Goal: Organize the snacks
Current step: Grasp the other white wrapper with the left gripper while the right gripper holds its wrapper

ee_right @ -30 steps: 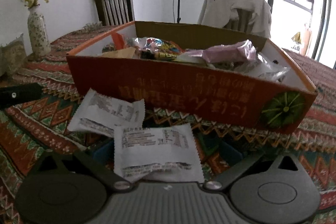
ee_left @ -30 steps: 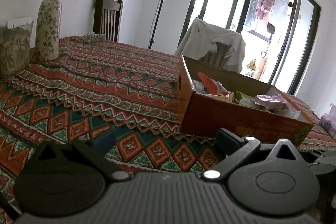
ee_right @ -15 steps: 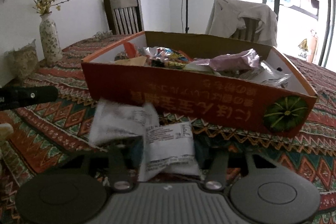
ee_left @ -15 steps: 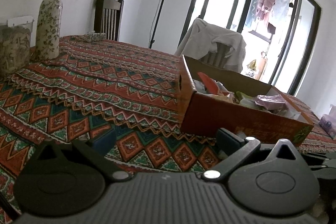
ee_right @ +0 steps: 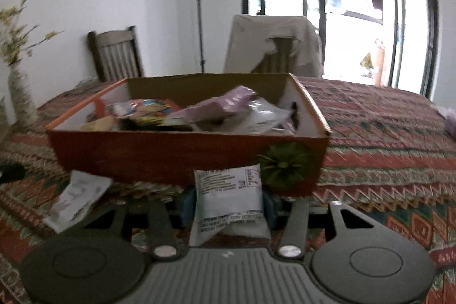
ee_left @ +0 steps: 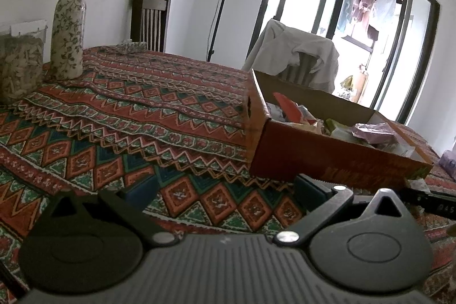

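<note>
Since a second ago: fingers of the right gripper [ee_right: 228, 202] drawn in from spread wide to clamped on the white snack packet [ee_right: 229, 200], now lifted off the tablecloth [ee_right: 384, 150]; view swung so the orange box [ee_right: 159, 153] shows its right end, blurred by motion.

Left wrist view: left gripper [ee_left: 222, 188] spread wide, grasping nothing, low over the patterned tablecloth [ee_left: 119, 116]. Orange box [ee_left: 322, 161] just ahead to the right, heaped with wrapped snacks [ee_left: 373, 131]. Floral vase [ee_left: 67, 32] with yellow sprigs far left, beside a clear jar [ee_left: 20, 64]. Wooden chair [ee_left: 149, 22] behind the table.

Right wrist view: white snack packet pinched upright between the blue pads [ee_right: 188, 205], in front of the box's near wall beside the green pumpkin print [ee_right: 285, 164]. Second white packet [ee_right: 77, 197] lying on the cloth to the left, near the box's front. Pink wrapper [ee_right: 219, 106] and colourful packets [ee_right: 148, 111] piled inside the box. Draped chair [ee_right: 273, 47] beyond.
</note>
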Demonstrator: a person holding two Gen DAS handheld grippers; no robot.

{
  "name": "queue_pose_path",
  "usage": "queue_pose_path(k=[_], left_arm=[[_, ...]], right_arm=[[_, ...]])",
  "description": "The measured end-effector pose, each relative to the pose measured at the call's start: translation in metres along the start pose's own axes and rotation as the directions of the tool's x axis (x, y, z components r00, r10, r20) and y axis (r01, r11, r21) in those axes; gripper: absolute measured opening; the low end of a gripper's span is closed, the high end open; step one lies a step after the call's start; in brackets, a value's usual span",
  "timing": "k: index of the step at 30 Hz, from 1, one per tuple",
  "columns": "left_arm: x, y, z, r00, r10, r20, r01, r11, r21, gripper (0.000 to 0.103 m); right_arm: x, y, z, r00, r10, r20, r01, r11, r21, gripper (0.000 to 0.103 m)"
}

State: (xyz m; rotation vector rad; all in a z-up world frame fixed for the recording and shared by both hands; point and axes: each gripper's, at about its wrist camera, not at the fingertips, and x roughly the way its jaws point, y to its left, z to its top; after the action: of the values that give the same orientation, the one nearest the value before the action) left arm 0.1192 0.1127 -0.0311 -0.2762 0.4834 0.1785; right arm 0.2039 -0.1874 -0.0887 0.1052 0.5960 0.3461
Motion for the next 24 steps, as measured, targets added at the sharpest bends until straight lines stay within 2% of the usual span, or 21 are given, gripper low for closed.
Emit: queue_pose_path(k=[9, 14, 20, 24], left_arm=[[0.005, -0.005, -0.001, 0.999, 0.029, -0.021, -0.028, 0.999, 0.031, 0.103], [0.008, -0.018, 0.0, 0.998, 0.051, -0.036, -0.047, 0.994, 0.094, 0.103], [0.015, -0.052, 0.0, 0.995, 0.017, -0.094, -0.002, 0.987, 0.16, 0.103], [0.022, -0.077, 0.0, 0.992, -0.026, -0.125, 0.046, 0.986, 0.161, 0.103]], right_arm=[[-0.003, -0.009, -0.004, 0.999, 0.021, 0.026, -0.022, 0.999, 0.038, 0.047], [-0.003, -0.014, -0.004, 0.999, 0.039, 0.029, -0.041, 0.996, 0.078, 0.047], [-0.003, -0.019, -0.005, 0.998, 0.051, 0.03, -0.054, 0.992, 0.112, 0.047], [-0.003, -0.02, -0.005, 0.998, 0.056, 0.034, -0.06, 0.99, 0.124, 0.047]])
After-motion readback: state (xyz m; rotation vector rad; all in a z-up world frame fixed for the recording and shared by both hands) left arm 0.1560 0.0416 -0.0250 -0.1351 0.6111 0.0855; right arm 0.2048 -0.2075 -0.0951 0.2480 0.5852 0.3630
